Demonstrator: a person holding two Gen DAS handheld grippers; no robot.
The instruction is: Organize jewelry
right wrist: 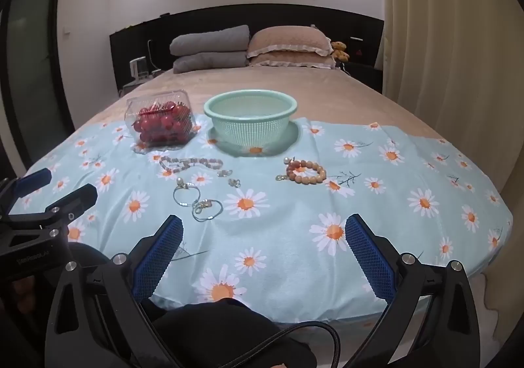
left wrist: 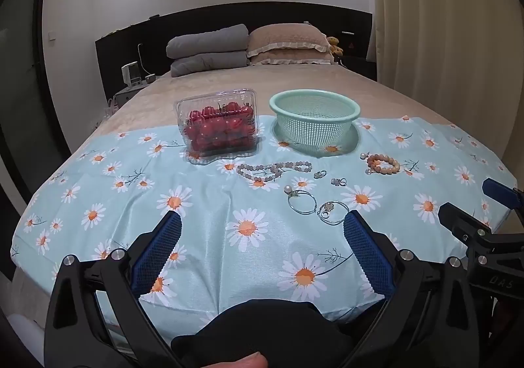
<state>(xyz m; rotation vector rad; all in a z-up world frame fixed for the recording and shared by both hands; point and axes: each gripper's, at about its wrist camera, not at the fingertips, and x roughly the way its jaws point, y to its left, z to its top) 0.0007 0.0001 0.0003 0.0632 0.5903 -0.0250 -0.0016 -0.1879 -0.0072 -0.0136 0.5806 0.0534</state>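
Observation:
Jewelry lies on a daisy-print cloth [left wrist: 203, 204] on a bed. A pale bead necklace [left wrist: 274, 170] [right wrist: 190, 164], an orange bead bracelet [left wrist: 383, 163] [right wrist: 306, 172], two thin silver bangles [left wrist: 303, 201] [right wrist: 186, 195] [left wrist: 332, 211] [right wrist: 207, 210] and small silver earrings [left wrist: 338, 181] [right wrist: 234, 183] lie in front of a mint green basket [left wrist: 314, 117] [right wrist: 250, 119]. My left gripper [left wrist: 262, 230] is open and empty, hovering near the bangles. My right gripper [right wrist: 263, 233] is open and empty, above the cloth's near edge; it also shows in the left wrist view [left wrist: 475, 204].
A clear plastic box of cherry tomatoes [left wrist: 219, 124] [right wrist: 161, 122] stands left of the basket. Pillows [left wrist: 249, 47] and a headboard are at the far end. Curtains [left wrist: 442, 24] hang on the right. The left gripper shows at the left edge of the right wrist view [right wrist: 55, 191].

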